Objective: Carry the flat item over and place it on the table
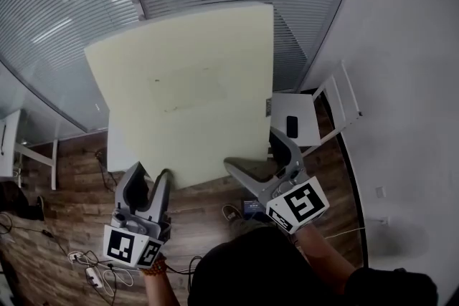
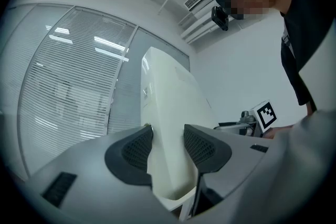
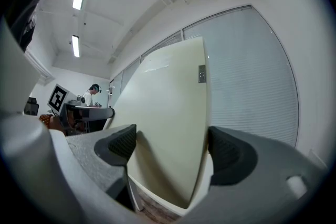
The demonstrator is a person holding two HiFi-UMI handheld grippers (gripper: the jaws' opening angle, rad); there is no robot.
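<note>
The flat item is a large pale-yellow foam board (image 1: 186, 82), held up off the floor in front of a blind-covered glass wall. My left gripper (image 1: 152, 175) holds the board's lower left edge. In the left gripper view both pads press the board (image 2: 168, 107), one on each side, so that gripper (image 2: 168, 141) is shut on it. My right gripper (image 1: 252, 148) straddles the lower right corner with its jaws spread wide. In the right gripper view the board (image 3: 168, 113) fills the gap of that gripper (image 3: 170, 144): one pad lies on its face, the other at its edge.
A small white table (image 1: 310, 107) with a black phone (image 1: 292, 127) stands against the white wall on the right. Wooden floor (image 1: 64, 183) lies below, with cables (image 1: 90, 269) at lower left and white furniture (image 1: 8, 143) at far left. Another person (image 3: 93, 94) stands far off.
</note>
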